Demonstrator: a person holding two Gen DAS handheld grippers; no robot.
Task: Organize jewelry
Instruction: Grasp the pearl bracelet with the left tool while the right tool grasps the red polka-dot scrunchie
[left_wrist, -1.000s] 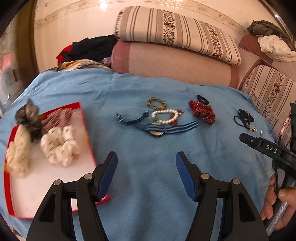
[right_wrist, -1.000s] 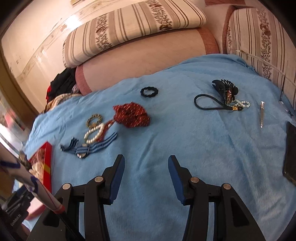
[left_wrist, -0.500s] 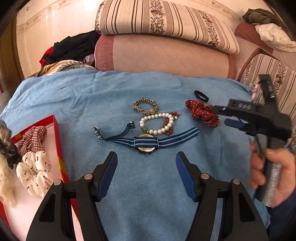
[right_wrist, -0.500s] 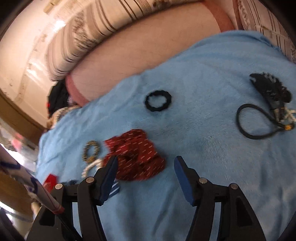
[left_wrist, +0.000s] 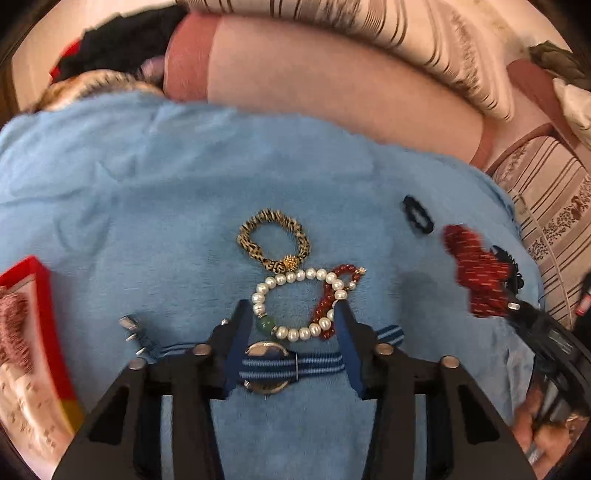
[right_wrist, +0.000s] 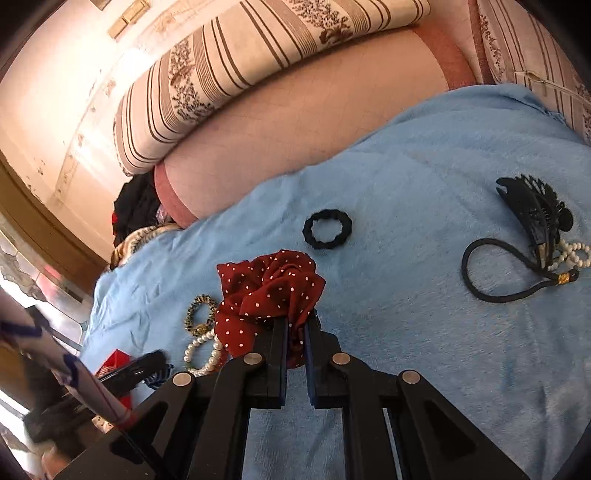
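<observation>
The pearl bracelet (left_wrist: 295, 302) lies on the blue blanket (left_wrist: 147, 206), touching the red bead bracelet (left_wrist: 328, 295) and just in front of the leopard-print hair tie (left_wrist: 273, 240). Your left gripper (left_wrist: 291, 314) is closing around the pearl bracelet, its pads not yet pressing it; the striped-strap watch (left_wrist: 269, 363) lies under the jaws. Beside the bracelet, your right gripper (right_wrist: 295, 325) is clamped on the red polka-dot scrunchie (right_wrist: 269, 291). Behind the scrunchie lies a black hair tie (right_wrist: 327, 229).
</observation>
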